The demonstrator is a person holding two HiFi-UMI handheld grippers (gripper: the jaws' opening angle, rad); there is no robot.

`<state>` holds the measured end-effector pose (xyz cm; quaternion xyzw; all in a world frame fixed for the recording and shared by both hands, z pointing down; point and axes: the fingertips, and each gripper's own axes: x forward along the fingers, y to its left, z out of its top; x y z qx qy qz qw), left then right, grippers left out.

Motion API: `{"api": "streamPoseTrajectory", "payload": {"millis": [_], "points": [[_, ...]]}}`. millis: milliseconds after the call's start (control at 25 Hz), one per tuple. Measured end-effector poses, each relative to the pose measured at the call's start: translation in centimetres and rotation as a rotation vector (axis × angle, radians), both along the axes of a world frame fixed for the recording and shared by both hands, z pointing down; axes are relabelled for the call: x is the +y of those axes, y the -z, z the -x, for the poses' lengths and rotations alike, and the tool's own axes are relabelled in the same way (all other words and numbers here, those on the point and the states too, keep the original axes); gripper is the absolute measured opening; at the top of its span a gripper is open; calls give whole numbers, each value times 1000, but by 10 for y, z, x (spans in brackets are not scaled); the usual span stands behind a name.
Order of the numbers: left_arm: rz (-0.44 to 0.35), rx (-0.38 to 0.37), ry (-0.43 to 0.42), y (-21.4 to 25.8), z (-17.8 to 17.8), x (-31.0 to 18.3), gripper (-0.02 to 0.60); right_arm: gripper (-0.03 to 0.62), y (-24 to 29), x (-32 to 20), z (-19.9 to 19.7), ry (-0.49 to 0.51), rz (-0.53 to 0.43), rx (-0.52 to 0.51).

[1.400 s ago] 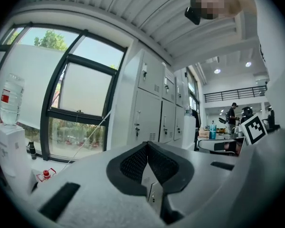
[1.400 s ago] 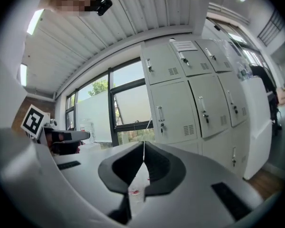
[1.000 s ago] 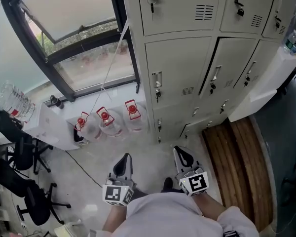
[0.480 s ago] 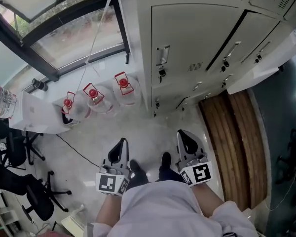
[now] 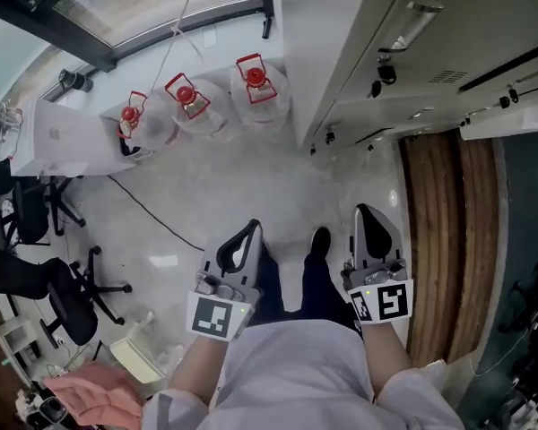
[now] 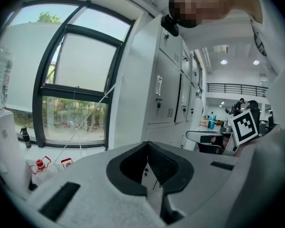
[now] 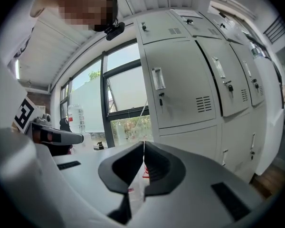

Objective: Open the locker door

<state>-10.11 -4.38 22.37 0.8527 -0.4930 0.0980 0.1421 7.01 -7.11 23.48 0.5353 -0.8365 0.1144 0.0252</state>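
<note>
The grey locker bank (image 5: 448, 52) stands at the top right of the head view, and its doors look closed. A door with a vertical handle (image 7: 157, 79) and a key lock faces the right gripper view; the same doors (image 6: 167, 87) appear edge-on in the left gripper view. Both grippers hang low in front of the person's body, well short of the lockers. My left gripper (image 5: 247, 229) (image 6: 147, 146) is shut and holds nothing. My right gripper (image 5: 368, 211) (image 7: 143, 146) is shut and empty too.
Three water jugs with red caps (image 5: 251, 83) stand on the floor left of the lockers, under the window. A black cable (image 5: 152, 218) crosses the floor. Office chairs (image 5: 63, 294) are at the left. A wooden floor strip (image 5: 448, 240) runs along the right.
The head view has tipped further down and come nearer the lockers, which now fill only the top right. Both grippers stay shut and low by the body.
</note>
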Motion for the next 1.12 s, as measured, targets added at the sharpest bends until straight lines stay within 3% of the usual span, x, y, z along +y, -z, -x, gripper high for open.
{"api": "streamPoseTrajectory", "payload": {"millis": [280,520,680,1120], "points": [[46,20,47,-65,13,-11,2,14,-56,-14,-1,-3,31,8],[16,60,141,-97,40,-29,3,14,-103,-21,5,-19,54,47],[-32,79,145,-122,41,-39,2,14,-127,-25,8,-42,27,80],[13,21,117,-185,41,-22,3,15,-193,-19,19,-83,67,84]]}}
